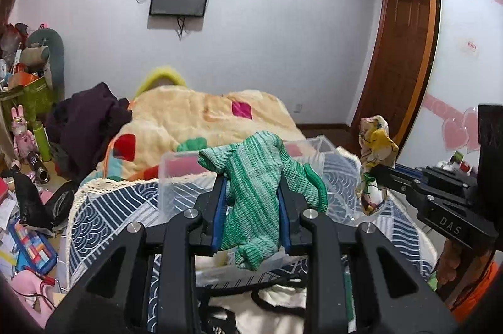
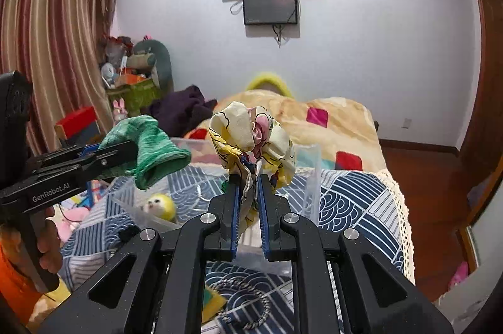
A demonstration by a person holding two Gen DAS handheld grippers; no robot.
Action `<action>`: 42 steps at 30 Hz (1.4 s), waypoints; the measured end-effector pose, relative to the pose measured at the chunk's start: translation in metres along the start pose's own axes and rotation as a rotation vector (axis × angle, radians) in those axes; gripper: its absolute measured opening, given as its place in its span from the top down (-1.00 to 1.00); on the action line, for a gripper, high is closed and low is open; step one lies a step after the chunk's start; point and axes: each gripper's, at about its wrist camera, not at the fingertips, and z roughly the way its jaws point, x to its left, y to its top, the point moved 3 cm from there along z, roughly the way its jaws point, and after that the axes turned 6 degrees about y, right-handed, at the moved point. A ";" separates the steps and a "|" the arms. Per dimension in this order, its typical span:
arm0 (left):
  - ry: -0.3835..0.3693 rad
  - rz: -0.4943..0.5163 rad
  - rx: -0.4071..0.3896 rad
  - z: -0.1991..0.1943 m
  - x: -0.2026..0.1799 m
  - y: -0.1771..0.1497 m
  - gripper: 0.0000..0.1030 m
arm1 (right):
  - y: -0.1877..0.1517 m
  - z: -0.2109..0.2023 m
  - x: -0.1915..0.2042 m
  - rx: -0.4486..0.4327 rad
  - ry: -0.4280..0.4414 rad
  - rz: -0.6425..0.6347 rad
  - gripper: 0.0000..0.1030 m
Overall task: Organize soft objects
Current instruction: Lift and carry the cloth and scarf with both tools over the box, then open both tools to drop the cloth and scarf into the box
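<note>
A bed (image 1: 94, 208) with a blue wave-patterned cover is carrying a clear plastic bin (image 1: 323, 145), where a small yellow plush (image 2: 161, 205) is lying. Above the bin, the left gripper (image 1: 251, 192) is clenching a green knit sock (image 1: 254, 195), and just beside it the right gripper (image 2: 250, 195) is grasping a crumpled floral cloth (image 2: 251, 136).
</note>
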 end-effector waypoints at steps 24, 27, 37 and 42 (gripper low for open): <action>-0.049 0.021 0.210 0.051 -0.010 -0.015 -0.10 | -0.015 0.020 -0.010 0.147 -0.019 -0.021 0.27; -0.043 0.010 0.175 0.034 -0.007 -0.009 -0.47 | -0.011 0.008 -0.008 0.112 -0.019 -0.026 0.15; 0.001 0.028 0.128 -0.013 -0.011 -0.018 -0.98 | -0.013 -0.028 0.003 0.033 -0.043 -0.053 -0.35; 0.002 0.055 0.137 -0.029 -0.018 -0.040 -0.98 | -0.027 -0.038 0.009 0.040 -0.037 -0.054 -0.44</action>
